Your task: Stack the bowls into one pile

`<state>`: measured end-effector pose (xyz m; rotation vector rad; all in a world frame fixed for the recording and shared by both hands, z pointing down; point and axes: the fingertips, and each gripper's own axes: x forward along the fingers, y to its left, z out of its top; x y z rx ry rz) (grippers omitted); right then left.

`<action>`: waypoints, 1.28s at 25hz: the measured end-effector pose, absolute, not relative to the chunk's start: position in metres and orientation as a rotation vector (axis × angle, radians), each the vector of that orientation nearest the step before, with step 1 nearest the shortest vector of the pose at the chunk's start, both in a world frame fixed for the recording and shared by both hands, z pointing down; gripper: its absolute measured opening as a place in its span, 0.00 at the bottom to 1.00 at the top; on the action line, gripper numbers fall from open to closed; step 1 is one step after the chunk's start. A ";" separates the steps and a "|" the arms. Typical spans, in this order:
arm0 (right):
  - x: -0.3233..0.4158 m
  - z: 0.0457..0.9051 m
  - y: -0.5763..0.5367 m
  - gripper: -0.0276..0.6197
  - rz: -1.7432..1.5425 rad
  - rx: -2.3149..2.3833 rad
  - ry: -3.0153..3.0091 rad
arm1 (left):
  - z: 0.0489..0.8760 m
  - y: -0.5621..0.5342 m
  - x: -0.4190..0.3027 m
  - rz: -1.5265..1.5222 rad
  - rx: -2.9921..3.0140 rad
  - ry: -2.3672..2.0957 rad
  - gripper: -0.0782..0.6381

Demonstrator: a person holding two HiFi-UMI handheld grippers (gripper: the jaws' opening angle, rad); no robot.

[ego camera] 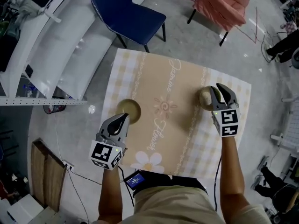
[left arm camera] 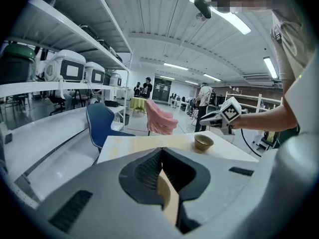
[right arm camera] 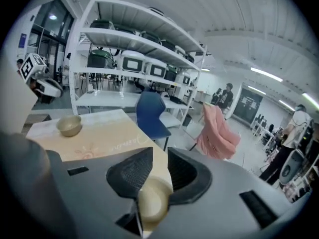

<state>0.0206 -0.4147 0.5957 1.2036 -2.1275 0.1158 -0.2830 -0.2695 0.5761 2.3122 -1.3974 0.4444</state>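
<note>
Two small bowls stand on a beige flowered tablecloth (ego camera: 164, 139). The olive left bowl (ego camera: 131, 108) (right arm camera: 70, 125) sits near the table's left edge. The cream right bowl (ego camera: 203, 98) (left arm camera: 203, 142) sits near the right edge. My left gripper (ego camera: 122, 117) (left arm camera: 162, 152) hovers just at the near side of the left bowl, fingertips touching and nothing held. My right gripper (ego camera: 221, 93) (right arm camera: 160, 161) hangs above the right bowl's right rim with its fingers apart. The cream bowl (right arm camera: 152, 200) shows below through that gap and still rests on the table.
A blue chair (ego camera: 127, 12) and a pink chair (ego camera: 223, 2) stand beyond the table's far edge. White shelving (ego camera: 51, 45) runs along the left. A wooden board (ego camera: 46, 176) leans at lower left. People stand far off in the room.
</note>
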 end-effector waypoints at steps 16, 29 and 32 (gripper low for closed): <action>-0.052 0.537 -0.392 0.17 -0.061 1.113 -2.304 | 0.669 -0.266 -0.350 0.596 2.075 -1.583 0.22; -0.060 0.537 -0.383 0.17 -0.087 1.097 -2.321 | 0.711 -0.270 -0.357 0.568 1.970 -1.550 0.19; -0.056 0.536 -0.382 0.17 -0.085 1.109 -2.312 | 0.707 -0.272 -0.352 0.550 1.967 -1.535 0.15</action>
